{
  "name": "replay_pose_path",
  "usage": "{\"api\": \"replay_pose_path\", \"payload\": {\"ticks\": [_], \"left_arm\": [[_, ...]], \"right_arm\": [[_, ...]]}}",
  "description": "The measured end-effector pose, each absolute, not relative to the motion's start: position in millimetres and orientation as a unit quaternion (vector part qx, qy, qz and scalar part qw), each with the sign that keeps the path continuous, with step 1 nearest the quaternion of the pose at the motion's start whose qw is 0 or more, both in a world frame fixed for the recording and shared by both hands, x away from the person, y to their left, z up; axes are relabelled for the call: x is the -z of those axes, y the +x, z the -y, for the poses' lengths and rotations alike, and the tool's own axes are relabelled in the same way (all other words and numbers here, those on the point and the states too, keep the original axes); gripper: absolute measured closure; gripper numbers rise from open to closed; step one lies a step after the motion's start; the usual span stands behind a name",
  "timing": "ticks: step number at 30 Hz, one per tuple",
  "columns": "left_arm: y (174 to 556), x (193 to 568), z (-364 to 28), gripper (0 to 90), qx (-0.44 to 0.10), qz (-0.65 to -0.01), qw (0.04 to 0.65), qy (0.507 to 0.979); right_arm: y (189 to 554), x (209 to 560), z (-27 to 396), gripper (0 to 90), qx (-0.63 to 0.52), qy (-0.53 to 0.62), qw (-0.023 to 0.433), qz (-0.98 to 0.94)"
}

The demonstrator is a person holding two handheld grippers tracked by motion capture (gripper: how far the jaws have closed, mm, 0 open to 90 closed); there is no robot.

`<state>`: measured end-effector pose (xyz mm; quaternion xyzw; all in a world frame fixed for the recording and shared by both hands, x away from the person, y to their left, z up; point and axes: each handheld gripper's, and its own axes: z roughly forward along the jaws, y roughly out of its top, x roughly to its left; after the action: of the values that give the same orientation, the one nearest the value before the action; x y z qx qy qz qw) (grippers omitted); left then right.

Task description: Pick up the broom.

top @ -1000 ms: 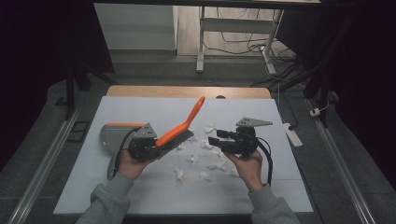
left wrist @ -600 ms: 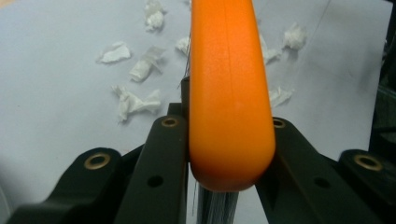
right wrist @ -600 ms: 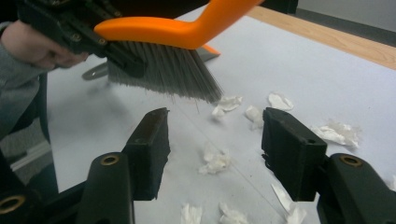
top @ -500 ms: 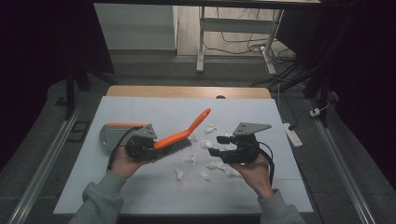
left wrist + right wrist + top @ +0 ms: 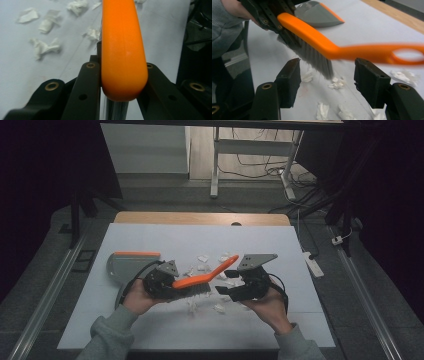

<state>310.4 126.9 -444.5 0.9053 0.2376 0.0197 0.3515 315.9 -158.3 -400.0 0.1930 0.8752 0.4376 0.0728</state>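
High view: left gripper (image 5: pixel 167 282) clamped the brush (image 5: pixel 205 276), handle toward two o'clock for sweeping; right gripper (image 5: pixel 235 287), jaws just opening, held nothing.

My left gripper (image 5: pixel 167 285) is clamped on the orange brush (image 5: pixel 202 279), right gripper (image 5: pixel 235 287) just opened up, paper scraps (image 5: pixel 205 268) everywhere.

Landmark = paper scraps (image 5: pixel 207 270), scattered mid-counter (image 5: pixel 150 330). Dustpan (image 5: pixel 125 265) lies on the counter left of them; brush (image 5: pixel 202 279) sits over their near edge, handle running up and right. Left gripper (image 5: pixel 167 282) at the scraps' near-left, right gripper (image 5: pixel 227 287) near-right.
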Motion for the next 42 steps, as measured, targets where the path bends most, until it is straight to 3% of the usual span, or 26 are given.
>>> {"api": "replay_pose_path", "payload": {"ticks": [11, 23, 26, 29, 30, 42], "left_arm": [[301.7, 449.6, -102.0, 78.5, -0.014, -0.204, 0.325, 0.923], [297.7, 454.5, -88.9, 78.6, 0.003, -0.167, 0.313, 0.935], [295.2, 453.0, -88.7, 78.6, 0.003, -0.151, 0.322, 0.935], [293.3, 452.1, -88.0, 78.6, 0.008, -0.145, 0.327, 0.934], [293.6, 452.4, -88.4, 78.7, 0.012, -0.142, 0.328, 0.934], [298.0, 449.7, -101.0, 75.2, 0.023, -0.133, 0.367, 0.92]], "right_arm": [[310.9, 400.4, 145.5, 36.4, -0.398, 0.167, 0.077, -0.899], [321.1, 428.3, 132.2, 37.0, -0.308, 0.15, 0.027, -0.939], [319.2, 434.5, 127.0, 39.6, -0.288, 0.126, 0.018, -0.949], [315.9, 437.3, 123.6, 58.7, -0.271, 0.104, 0.028, -0.957], [315.4, 437.7, 124.0, 60.5, -0.269, 0.093, 0.036, -0.958], [306.4, 431.7, 122.8, 67.6, -0.275, 0.057, 0.045, -0.959]]}}
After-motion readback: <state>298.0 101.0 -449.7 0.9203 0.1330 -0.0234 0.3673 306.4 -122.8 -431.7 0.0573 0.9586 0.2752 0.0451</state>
